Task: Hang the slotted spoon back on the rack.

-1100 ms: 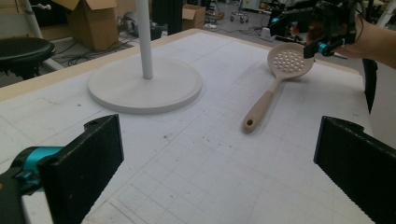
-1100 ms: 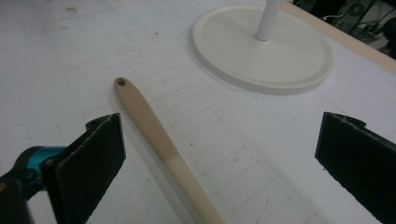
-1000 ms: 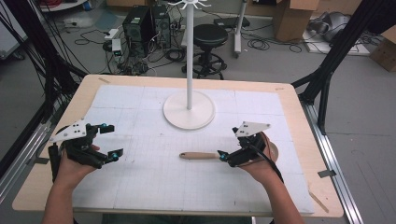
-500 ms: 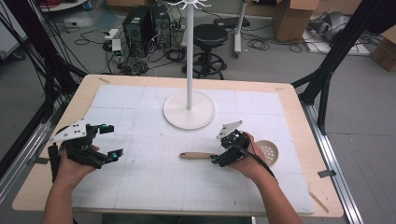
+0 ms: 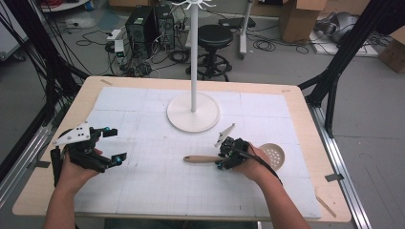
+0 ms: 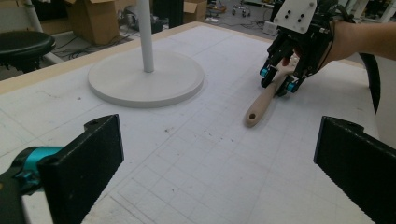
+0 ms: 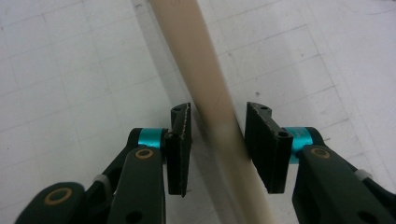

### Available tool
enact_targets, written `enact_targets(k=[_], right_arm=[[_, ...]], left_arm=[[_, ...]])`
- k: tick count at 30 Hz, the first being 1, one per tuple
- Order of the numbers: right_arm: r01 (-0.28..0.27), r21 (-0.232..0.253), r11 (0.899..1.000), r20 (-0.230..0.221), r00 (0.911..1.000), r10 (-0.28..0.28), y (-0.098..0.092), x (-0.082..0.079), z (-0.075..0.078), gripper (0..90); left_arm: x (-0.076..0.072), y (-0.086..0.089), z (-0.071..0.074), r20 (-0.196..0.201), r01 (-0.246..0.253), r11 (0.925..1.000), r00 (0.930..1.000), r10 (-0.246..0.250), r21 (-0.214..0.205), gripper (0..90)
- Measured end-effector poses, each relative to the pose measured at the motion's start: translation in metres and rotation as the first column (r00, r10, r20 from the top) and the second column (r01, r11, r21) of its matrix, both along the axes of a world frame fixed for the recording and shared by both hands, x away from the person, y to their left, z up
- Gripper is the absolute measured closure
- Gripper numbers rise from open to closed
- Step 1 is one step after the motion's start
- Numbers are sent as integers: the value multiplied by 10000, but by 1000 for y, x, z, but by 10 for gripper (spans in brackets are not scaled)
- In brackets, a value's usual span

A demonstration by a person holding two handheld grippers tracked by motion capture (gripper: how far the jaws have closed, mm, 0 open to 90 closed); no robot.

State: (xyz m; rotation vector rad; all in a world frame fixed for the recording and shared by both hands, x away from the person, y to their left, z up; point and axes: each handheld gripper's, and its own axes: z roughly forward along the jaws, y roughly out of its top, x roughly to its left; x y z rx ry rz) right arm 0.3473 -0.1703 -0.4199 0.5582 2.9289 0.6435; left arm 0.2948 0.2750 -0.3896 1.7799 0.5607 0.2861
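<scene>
Here, the right gripper (image 5: 221, 160) straddles the wooden handle of a skimmer spoon (image 5: 203, 159) lying flat on the white gridded mat (image 5: 143, 191), just in front of the round base of the white stand (image 5: 193, 112). The spoon's perforated head (image 5: 273, 155) lies beyond the person's right hand (image 5: 253, 164), while the handle's free end points toward the left side of the table. The jaws have just been closing on the handle; in the right gripper view the handle (image 7: 205, 93) runs between the two pads, with a thin gap visible on each side, so the grip does not look complete yet. To do this well, the pads should probably meet the handle squarely across its width and finish closing before any lift, since a round wooden shaft may roll or slip out of a half-made pinch. Gripping this close to the head should help keep the heavier end from dipping. The left gripper (image 5: 110, 145) hovers well apart over the left of the mat, jaws spread wide and holding nothing, as the left gripper view confirms.
</scene>
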Motion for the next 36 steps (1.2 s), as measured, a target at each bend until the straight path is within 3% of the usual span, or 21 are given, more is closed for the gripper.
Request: enact_targets(k=[5, 15, 24, 29, 33, 36], right_arm=[[-64, -194, 9998, -365, 9993, 57, 3, 5, 1, 648], [-635, -1031, 9926, -348, 9976, 602, 14, 4, 5, 730], [-326, -791, 9963, -423, 9987, 294, 11, 5, 7, 755], [110, 314, 9994, 139, 9998, -114, -2, 5, 25, 755], [192, 1251, 9920, 765, 9967, -289, -11, 1, 45, 755], [147, 1662, 9860, 1122, 9931, -337, -14, -2, 61, 755]], left_arm=[[0, -1, 0, 1, 18, 10000, 10000, -18, 69, 21], [-1, 0, 0, 45, 34, 10000, 10000, -34, 37, 21], [-1, 2, 1, 75, -6, 10000, 10000, 6, -37, 21], [-1, 3, 0, 62, -47, 10000, 10000, 47, -34, 21], [-1, 3, 0, 75, -30, 10000, 10000, 30, -42, 21], [-2, 4, 1, 77, -60, 10000, 10000, 61, -71, 21]])
